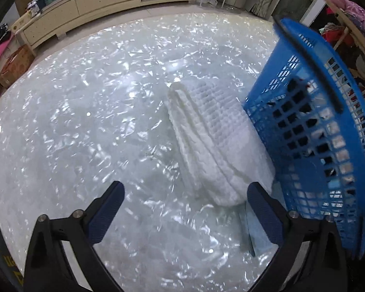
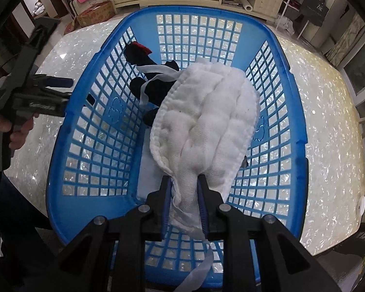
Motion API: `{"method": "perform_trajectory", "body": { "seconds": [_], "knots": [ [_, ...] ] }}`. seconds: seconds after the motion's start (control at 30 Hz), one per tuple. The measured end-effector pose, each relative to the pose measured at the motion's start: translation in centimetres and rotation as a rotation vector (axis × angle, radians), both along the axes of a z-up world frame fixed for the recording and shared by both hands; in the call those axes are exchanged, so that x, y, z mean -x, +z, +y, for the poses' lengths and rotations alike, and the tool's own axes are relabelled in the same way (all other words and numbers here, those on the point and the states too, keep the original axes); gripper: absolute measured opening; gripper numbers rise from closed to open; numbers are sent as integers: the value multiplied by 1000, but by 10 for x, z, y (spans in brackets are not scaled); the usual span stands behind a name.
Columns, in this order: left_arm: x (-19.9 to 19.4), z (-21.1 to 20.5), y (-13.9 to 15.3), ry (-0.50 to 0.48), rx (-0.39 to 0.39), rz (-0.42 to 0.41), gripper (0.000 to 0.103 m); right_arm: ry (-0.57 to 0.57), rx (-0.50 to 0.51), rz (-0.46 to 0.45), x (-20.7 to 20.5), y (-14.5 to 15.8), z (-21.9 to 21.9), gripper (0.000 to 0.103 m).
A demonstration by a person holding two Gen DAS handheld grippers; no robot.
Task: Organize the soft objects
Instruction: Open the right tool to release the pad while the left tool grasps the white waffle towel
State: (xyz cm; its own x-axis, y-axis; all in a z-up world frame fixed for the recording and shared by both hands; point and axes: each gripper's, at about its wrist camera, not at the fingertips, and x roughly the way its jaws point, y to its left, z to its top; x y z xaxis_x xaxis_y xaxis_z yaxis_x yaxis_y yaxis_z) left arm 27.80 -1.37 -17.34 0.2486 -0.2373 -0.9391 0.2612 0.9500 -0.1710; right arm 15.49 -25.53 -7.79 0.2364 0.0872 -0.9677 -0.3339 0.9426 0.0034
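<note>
Quilted white cloth: we have it clamped at one bunched end in the right hand-held gripper, and it hangs over the open blue basket. Its far end sags toward the basket floor, beside dark garments with a red patch and a thin white strap already lying inside.

We judge this cloth light, limp and compressible. It drapes rather than holding shape, and its loose tape ties trail below the jaws, so a tie could snag on the basket lattice on release. A pinch on a gathered edge, as now, seems secure; the gauze surface looks grippy, not slippery.

Left hand-held gripper: jaws apart, holding nothing, hovering over the shiny pearl-patterned table. Ahead of it lies a second white waffle-textured cloth, folded in ridges, touching the basket's outer wall. A pale blue cloth lies near the right finger.

For the waffle cloth we would take the near rounded end, where several layers are stacked.
</note>
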Motion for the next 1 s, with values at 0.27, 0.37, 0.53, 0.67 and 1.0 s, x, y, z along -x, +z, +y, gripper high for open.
{"method": "perform_trajectory", "body": {
  "seconds": [0.27, 0.37, 0.53, 0.67, 1.0],
  "knots": [
    [-20, -19, -21, -21, 9, 13, 94, -1, -6, 12, -9, -3, -1, 20],
    [-25, -29, -26, -31, -5, 9, 92, 0, -8, 19, -11, -5, -1, 20],
    [-29, -41, -32, -36, 9, 2, 84, 5, -8, 21, -13, -6, 1, 21],
    [-25, -52, -29, -30, 12, -3, 69, 1, -9, 25, -14, -8, -1, 23],
    [-13, -59, -20, -37, 101, 16, 26, -25, -13, 17, -7, -1, 0, 61]
  ]
}}
